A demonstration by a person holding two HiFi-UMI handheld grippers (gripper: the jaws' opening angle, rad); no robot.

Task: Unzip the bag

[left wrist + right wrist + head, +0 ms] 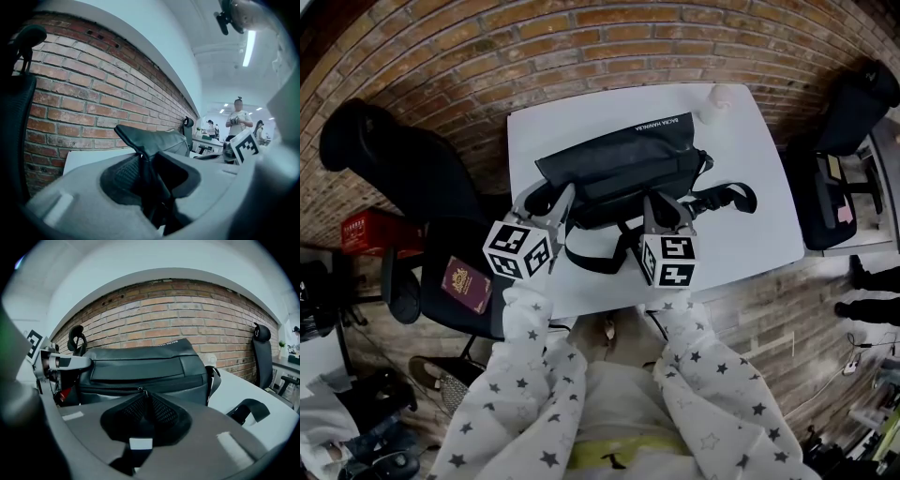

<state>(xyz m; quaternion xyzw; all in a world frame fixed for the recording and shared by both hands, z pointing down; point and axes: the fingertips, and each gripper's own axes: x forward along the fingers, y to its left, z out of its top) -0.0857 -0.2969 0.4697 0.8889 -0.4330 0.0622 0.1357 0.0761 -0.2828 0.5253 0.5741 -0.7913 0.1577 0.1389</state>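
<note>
My right hand-held gripper [143,394] is closed, pads pinched on the small zip pull [141,390] at the front face of the bag [140,364]. From those tips the zipper [179,383] runs straight across the frame, left to right, along the bag's long side. So I reckon the coming move is a sideways slide, not a lift. I can't tell which stretch is already open.

Over at the left, my left hand-held gripper [145,157] is clamped on a fold of black fabric at the bag's end. That looks like my anchor, so I'd judge the pull goes rightward, away from it.

In the head view the bag sits mid-frame on the white tabletop [741,187], lengthwise across it. The right hand-held gripper is the one on the zip.
</note>
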